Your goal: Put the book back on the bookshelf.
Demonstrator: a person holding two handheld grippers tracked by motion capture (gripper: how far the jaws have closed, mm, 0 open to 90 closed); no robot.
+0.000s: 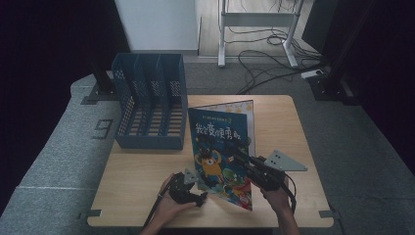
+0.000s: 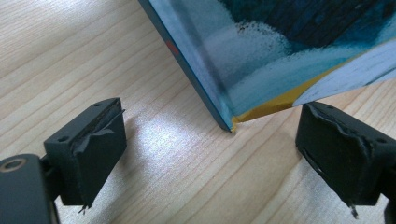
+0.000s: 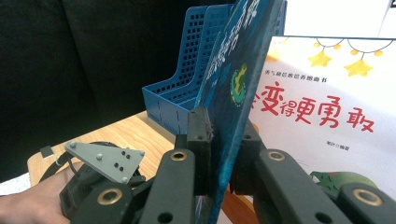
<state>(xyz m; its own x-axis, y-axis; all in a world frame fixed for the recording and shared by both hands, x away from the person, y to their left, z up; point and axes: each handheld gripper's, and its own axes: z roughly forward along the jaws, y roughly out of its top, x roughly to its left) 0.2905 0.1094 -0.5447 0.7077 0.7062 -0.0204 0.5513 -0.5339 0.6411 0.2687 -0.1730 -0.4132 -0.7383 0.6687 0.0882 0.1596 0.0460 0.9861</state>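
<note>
The right tongs are clamped on the blue picture book, keeping it upright mid-frame on the wooden surface. The left tongs, apart, wait at its bottom corner, likely to steady it.

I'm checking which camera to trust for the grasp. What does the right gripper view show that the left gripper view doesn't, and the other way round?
Right gripper view alone: the right gripper with its jaws clamped on the picture book's cover, the open title page with red characters, the blue file organizer behind, and the left gripper in the person's hand farther off.

Left gripper view alone: the book's lower corner resting on the tabletop, between the left gripper's open jaws, which touch nothing.

Both: the same picture book and the wooden table.
</note>
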